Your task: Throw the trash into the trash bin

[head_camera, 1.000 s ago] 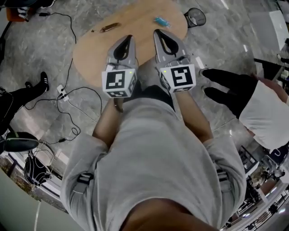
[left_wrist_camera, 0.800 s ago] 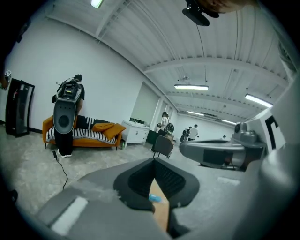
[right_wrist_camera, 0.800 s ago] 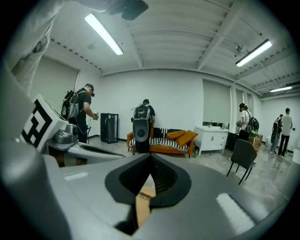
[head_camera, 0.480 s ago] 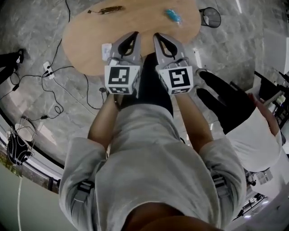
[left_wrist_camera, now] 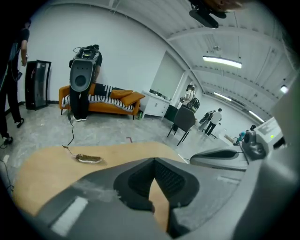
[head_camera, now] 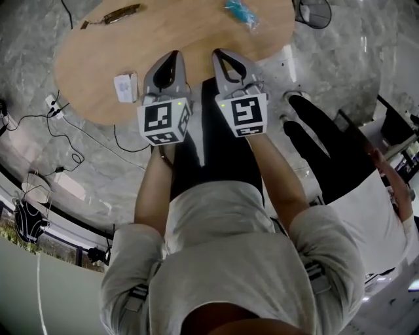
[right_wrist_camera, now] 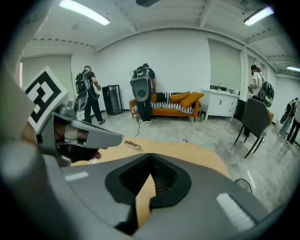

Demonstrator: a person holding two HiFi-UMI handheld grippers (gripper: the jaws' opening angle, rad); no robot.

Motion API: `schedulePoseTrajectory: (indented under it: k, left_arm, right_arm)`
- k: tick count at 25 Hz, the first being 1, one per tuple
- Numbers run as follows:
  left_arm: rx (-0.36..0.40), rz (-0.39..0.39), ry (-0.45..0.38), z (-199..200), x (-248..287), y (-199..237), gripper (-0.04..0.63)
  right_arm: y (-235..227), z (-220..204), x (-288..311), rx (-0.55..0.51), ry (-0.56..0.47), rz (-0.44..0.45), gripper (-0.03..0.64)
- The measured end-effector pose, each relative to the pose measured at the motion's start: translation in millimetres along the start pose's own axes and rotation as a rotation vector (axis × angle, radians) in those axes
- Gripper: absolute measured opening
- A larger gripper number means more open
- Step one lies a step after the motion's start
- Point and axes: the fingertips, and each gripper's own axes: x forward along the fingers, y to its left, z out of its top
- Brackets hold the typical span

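- One wooden table (head_camera: 190, 33) is counted.
- Three pieces of trash are counted on it: one brown scrap (head_camera: 121, 12) far left, one blue wrapper (head_camera: 241, 11) far right, one white item (head_camera: 126, 87) near left.
- One wire bin (head_camera: 315, 11) is counted, far right.
- Two grippers are counted: left gripper (head_camera: 171, 57), right gripper (head_camera: 220, 55).

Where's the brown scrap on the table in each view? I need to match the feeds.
Head view: brown scrap at the top left, near the table's far edge.
Left gripper view: scrap left of centre, lying flat on the tabletop.
Right gripper view: scrap small, just left of centre.
Shared landmark: the wooden table it lies on, seen in all three views.
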Motion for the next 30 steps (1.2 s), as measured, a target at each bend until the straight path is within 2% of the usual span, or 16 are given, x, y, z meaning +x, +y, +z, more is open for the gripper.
schedulePoseTrajectory:
  k: [5,8,13,16,20,21,22,30]
  left_arm:
    - [-0.042,-0.008,0.073,-47,70,-24,0.018]
    - [-0.016,-0.027,0.095,-65,107,-39,0.018]
    - [-0.002,-0.054,0.171,-93,136,-63,0.018]
    - [0.002,-0.065,0.198,-103,152,-67,0.018]
    - [0.045,-0.060,0.243,-116,163,-69,0.018]
    - [0.064,-0.063,0.251,-118,166,-71,0.018]
    - [0.079,-0.067,0.260,-121,168,-72,0.018]
    - [0.094,-0.070,0.289,-129,176,-72,0.018]
  right_arm:
    - [-72,-65,30,-0.017,0.131,-0.006,0.008]
    - [-101,-86,45,-0.007,0.164,-0.016,0.008]
    - [-129,-127,54,0.042,0.252,-0.033,0.008]
    - [-147,-144,67,-0.021,0.288,-0.062,0.008]
    - [-161,-159,86,-0.129,0.339,-0.039,0.019]
    - [-166,-161,90,-0.141,0.352,-0.034,0.099]
    - [-170,-164,92,-0.150,0.369,-0.030,0.129]
    - [-179,-209,113,-0.260,0.533,0.033,0.126]
